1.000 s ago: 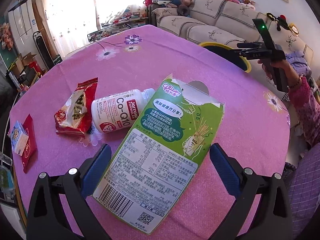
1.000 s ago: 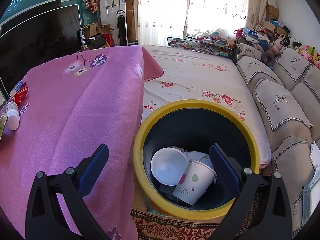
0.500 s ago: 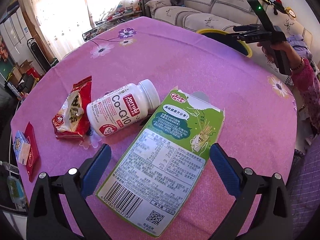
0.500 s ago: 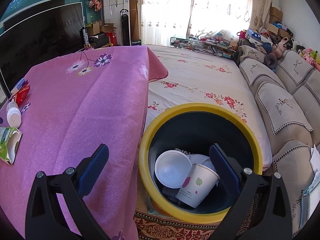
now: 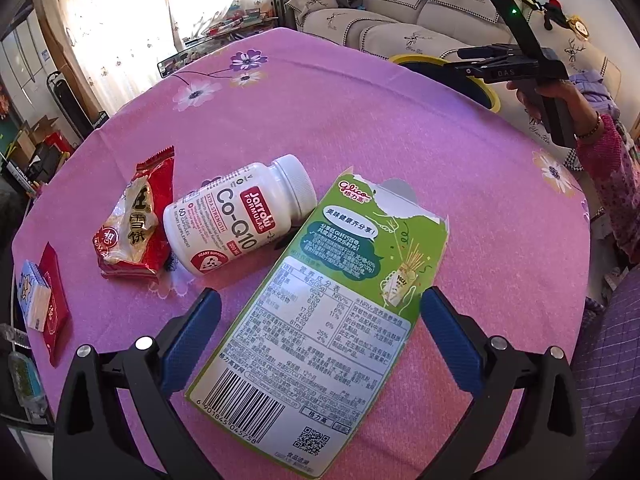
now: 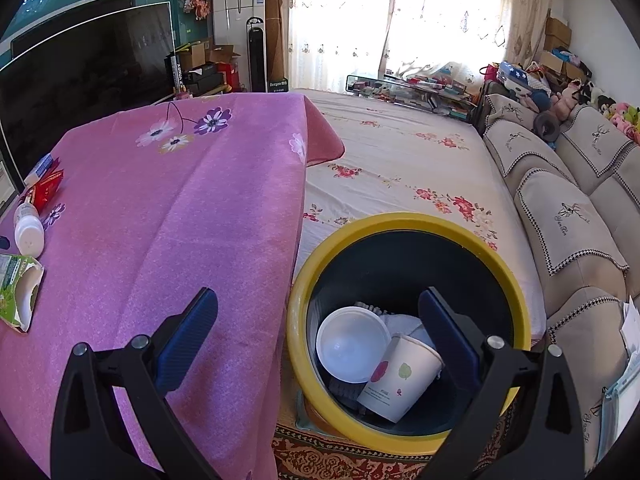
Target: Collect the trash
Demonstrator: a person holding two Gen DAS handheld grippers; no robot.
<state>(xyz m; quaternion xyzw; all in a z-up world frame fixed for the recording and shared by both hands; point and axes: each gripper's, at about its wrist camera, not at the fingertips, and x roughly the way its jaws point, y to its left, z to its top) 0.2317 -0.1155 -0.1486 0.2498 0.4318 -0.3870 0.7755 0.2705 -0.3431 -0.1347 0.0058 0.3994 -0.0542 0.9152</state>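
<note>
Here the left tongs [image 5: 316,336], gaping wide and empty, straddle the green box [image 5: 320,316], its long axis toward one o'clock; right tongs [image 6: 318,340], equally open, hover over the bin [image 6: 408,224].

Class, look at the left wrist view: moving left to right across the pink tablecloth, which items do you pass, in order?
Small blue-and-white packet → flat red packet → red snack wrapper → white Co-Q10 bottle → green Glico box, which lies between the fingers of the open left gripper.
</note>
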